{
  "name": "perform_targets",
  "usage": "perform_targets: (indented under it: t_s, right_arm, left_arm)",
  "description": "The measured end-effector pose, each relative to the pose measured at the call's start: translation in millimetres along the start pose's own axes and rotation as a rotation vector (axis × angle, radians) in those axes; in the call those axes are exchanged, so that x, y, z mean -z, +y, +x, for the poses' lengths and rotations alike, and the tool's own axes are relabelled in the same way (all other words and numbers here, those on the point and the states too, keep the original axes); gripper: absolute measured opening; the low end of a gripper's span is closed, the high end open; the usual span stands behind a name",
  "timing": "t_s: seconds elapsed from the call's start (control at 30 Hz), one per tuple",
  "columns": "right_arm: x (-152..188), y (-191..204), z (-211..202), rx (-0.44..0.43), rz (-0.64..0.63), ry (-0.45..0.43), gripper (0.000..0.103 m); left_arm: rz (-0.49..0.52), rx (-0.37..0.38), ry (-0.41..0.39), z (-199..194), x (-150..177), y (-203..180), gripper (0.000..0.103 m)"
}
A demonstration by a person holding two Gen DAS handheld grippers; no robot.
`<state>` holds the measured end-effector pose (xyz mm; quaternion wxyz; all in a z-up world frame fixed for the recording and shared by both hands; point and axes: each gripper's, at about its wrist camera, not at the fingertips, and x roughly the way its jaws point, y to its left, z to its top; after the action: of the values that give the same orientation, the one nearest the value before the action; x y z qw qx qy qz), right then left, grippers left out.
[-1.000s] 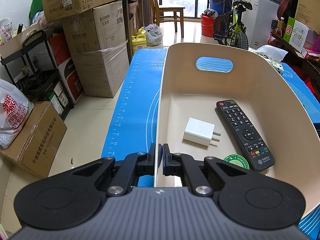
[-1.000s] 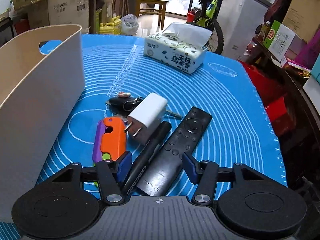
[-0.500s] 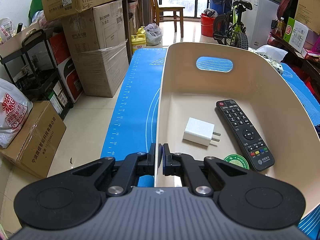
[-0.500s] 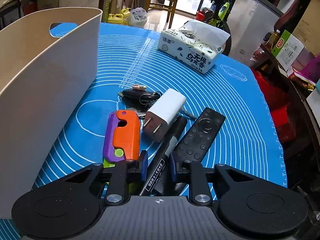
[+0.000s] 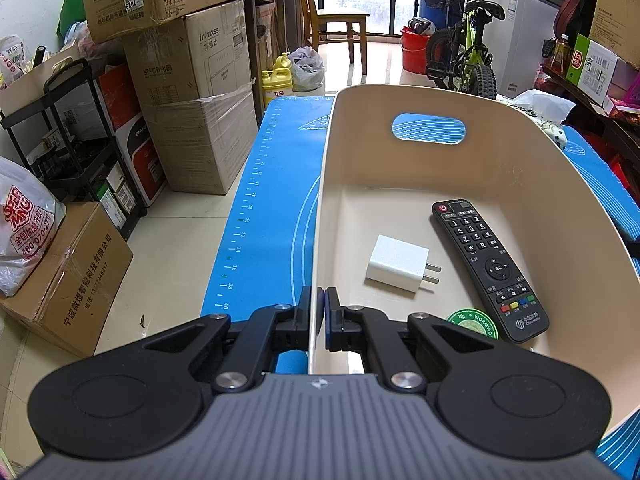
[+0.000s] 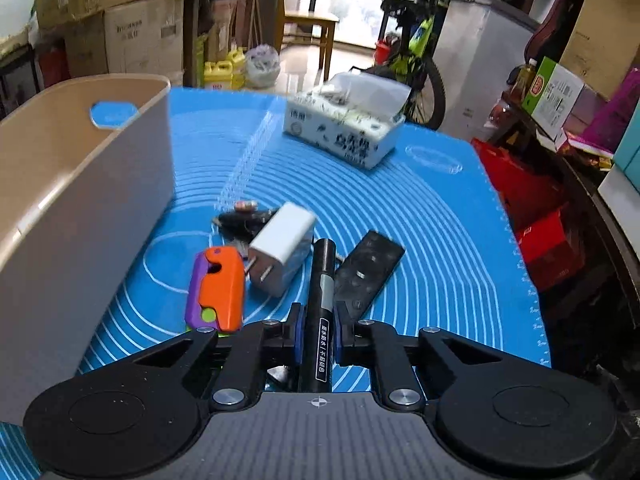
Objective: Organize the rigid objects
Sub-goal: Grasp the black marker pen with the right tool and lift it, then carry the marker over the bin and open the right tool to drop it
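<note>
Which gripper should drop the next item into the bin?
Right. The right gripper is shut on the black marker, just beside the bin. The left gripper is clamped on the bin's wall, steadying it.

"SUPER MING" on plastic bag; "invaxss" on cardboard box

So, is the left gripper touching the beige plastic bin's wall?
Touching. The left wrist view shows the left gripper shut on the beige plastic bin's near wall, one pad on each side.
</note>
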<state>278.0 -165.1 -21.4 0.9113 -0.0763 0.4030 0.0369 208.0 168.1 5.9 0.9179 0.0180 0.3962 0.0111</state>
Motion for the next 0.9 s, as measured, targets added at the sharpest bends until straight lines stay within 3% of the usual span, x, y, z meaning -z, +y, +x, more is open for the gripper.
perform_targets:
  t_s: [0.27, 0.57, 0.9]
  right_arm:
    - [-20.0, 0.0, -42.8, -0.028, 0.021, -0.131, 0.023]
    - [-56.1, 49.9, -95.4, -0.125, -0.100, -0.280, 0.023]
    - [-76.3, 117.3, -99.3, -0.263, -0.201, -0.282, 0.023]
  left_arm:
    - [0.000, 0.000, 0.000, -0.1, 0.1, 0.0, 0.006]
    - [0.000, 0.001, 0.000, -0.1, -0.1, 0.0, 0.006]
    - [0.000, 0.000, 0.000, -0.2, -0.3, 0.1, 0.006]
